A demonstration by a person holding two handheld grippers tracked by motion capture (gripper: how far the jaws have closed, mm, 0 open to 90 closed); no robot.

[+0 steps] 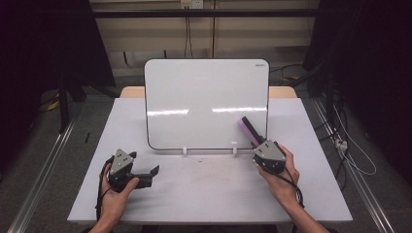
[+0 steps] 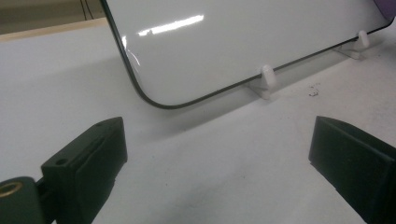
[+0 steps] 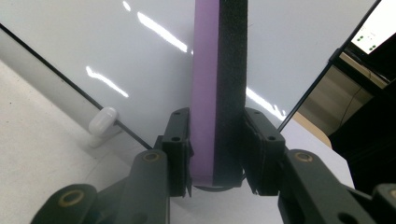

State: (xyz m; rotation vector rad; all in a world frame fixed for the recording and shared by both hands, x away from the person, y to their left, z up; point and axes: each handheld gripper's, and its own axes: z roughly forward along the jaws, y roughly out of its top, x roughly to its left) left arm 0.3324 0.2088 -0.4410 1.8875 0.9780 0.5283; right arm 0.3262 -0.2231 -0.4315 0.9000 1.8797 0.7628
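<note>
- We see the right gripper [image 1: 259,147] clamped on a whiteboard eraser [image 1: 250,130], purple on one side and black felt on the other.
- In the right gripper view the eraser [image 3: 218,88] stands lengthwise between our 2 jaws, purple layer against one pad, black layer against the other, its far end reaching up over the whiteboard [image 3: 280,56].
- The eraser lies over the board's lower right corner; we cannot tell whether it touches the surface.
- Our left gripper [image 1: 148,175] rests low on the table [image 1: 204,194], jaws spread wide with nothing between them, well apart from the eraser.
- The whiteboard [image 1: 206,102] stands tilted on 2 small white clip feet [image 2: 265,79], its face blank with light streaks reflected.
- The table is pale grey; dark curtains and cables flank it.
</note>
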